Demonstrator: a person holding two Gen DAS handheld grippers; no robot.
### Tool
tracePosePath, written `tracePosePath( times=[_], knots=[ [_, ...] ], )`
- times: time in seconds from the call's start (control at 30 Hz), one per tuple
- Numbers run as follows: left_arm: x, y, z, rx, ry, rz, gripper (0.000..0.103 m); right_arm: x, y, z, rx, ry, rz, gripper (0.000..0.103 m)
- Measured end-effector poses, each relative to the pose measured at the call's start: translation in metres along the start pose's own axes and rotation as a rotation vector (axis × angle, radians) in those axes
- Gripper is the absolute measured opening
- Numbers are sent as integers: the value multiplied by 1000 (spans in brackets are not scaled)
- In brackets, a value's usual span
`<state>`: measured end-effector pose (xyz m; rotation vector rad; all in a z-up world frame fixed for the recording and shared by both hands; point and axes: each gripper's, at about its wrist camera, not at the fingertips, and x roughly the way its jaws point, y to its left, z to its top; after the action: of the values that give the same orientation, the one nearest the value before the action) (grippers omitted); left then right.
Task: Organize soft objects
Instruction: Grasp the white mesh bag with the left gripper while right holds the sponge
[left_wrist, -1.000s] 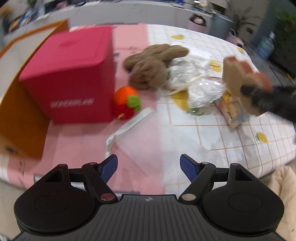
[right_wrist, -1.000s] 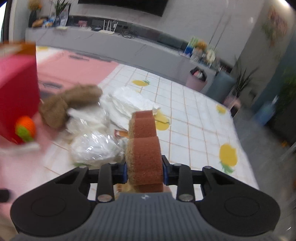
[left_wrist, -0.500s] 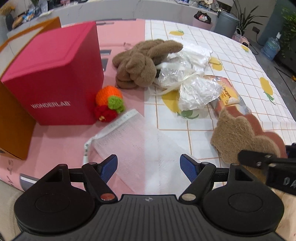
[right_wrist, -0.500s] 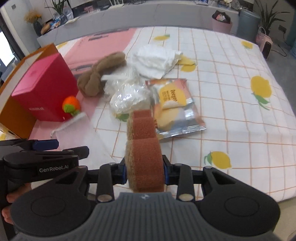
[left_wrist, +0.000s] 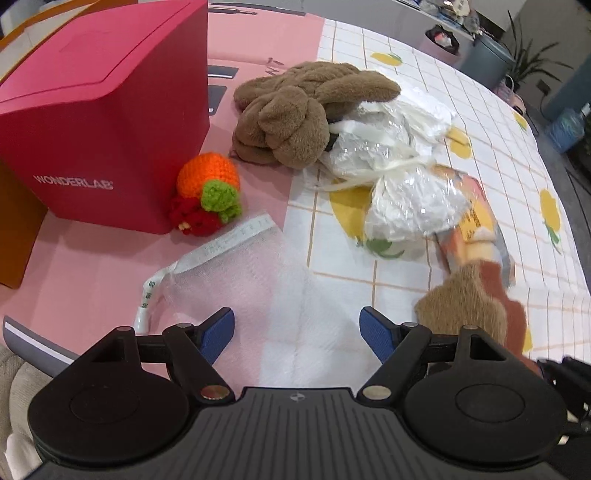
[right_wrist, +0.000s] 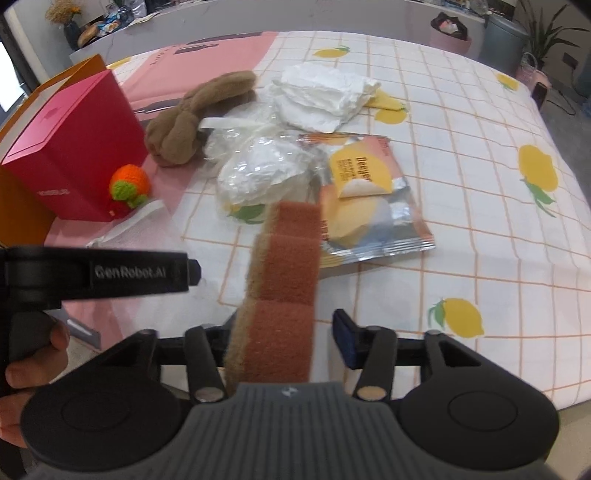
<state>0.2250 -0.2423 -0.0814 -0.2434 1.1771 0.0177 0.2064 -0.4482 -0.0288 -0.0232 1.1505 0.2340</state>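
Observation:
A brown scalloped sponge (right_wrist: 284, 284) stands between my right gripper's (right_wrist: 291, 332) fingers. The jaws have spread and the right pad (right_wrist: 345, 334) no longer touches it; the sponge leans left. The sponge also shows in the left wrist view (left_wrist: 476, 306), at the right near the table's front edge. My left gripper (left_wrist: 297, 328) is open and empty, low over a white mesh drawstring bag (left_wrist: 258, 280) lying flat. A brown plush toy (left_wrist: 295, 114) and a crocheted orange fruit (left_wrist: 207, 188) lie behind the bag.
A red box (left_wrist: 96, 122) stands at the left beside an orange box (left_wrist: 14, 221). Clear plastic bags (left_wrist: 391, 177), white tissue (right_wrist: 325, 92) and a foil snack packet (right_wrist: 369, 206) lie mid-table. The left gripper's body (right_wrist: 96, 273) reaches in front of the right one.
My right gripper has opened around the sponge, which now tilts left. It also moved closer to the left gripper and the mesh bag. The left gripper has dropped nearer the bag.

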Motion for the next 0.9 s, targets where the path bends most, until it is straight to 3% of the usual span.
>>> tracePosePath(
  times=[0.2,0.43,0.6,0.9],
  knots=[
    [7,-10,8,-16,2,36,96,1,-10,-1,23,5,-18,54],
    [18,-31,-8,107,-59,175,103,13,-6,-1,2,39,-36,54],
    [18,-22,-18,35,-87,201,103,14,-7,-1,0,44,-37,54],
    [3,-12,-22,-59,-43,235,103,18,1,-1,-42,52,-49,56]
  ],
)
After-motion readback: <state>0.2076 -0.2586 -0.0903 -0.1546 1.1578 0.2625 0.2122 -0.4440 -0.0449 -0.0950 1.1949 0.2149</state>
